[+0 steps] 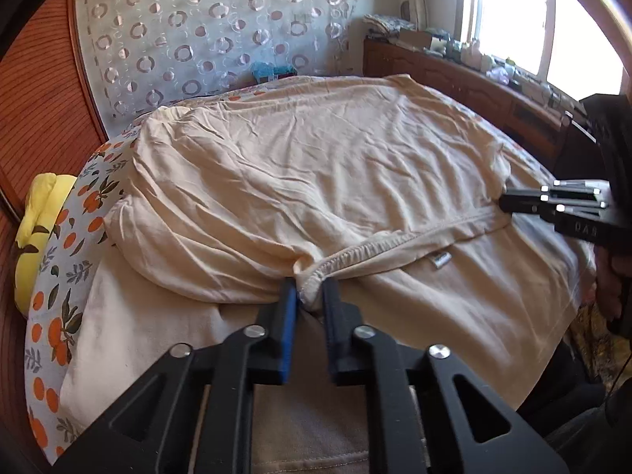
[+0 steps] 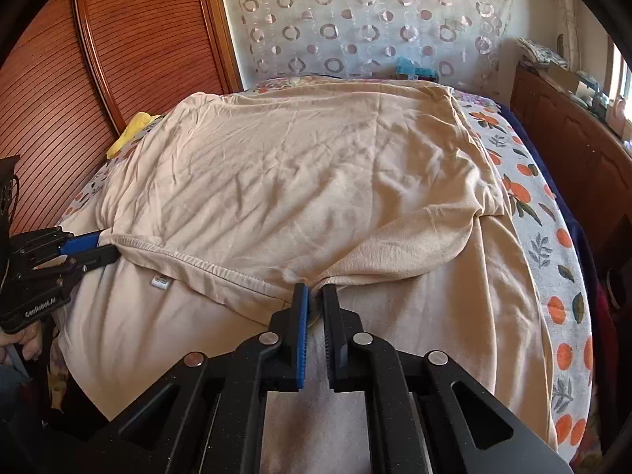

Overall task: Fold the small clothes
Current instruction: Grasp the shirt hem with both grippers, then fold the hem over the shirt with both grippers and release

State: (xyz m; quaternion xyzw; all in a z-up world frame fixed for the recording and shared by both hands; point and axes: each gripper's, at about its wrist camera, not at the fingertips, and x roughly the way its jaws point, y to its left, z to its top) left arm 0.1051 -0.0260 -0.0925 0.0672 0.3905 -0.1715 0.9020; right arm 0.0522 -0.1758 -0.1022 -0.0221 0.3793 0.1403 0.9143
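Both your left gripper and right gripper pinch the soft, floppy shirt at its hem corners; it'll sag.

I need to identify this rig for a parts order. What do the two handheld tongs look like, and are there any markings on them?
Both tongs, left and right, are matte black angular linkages with round silver pivot bolts and triangular cut-outs. Each has one finger with a blue pad and one black ribbed finger. The left body carries white "GenRobot.AI" lettering.
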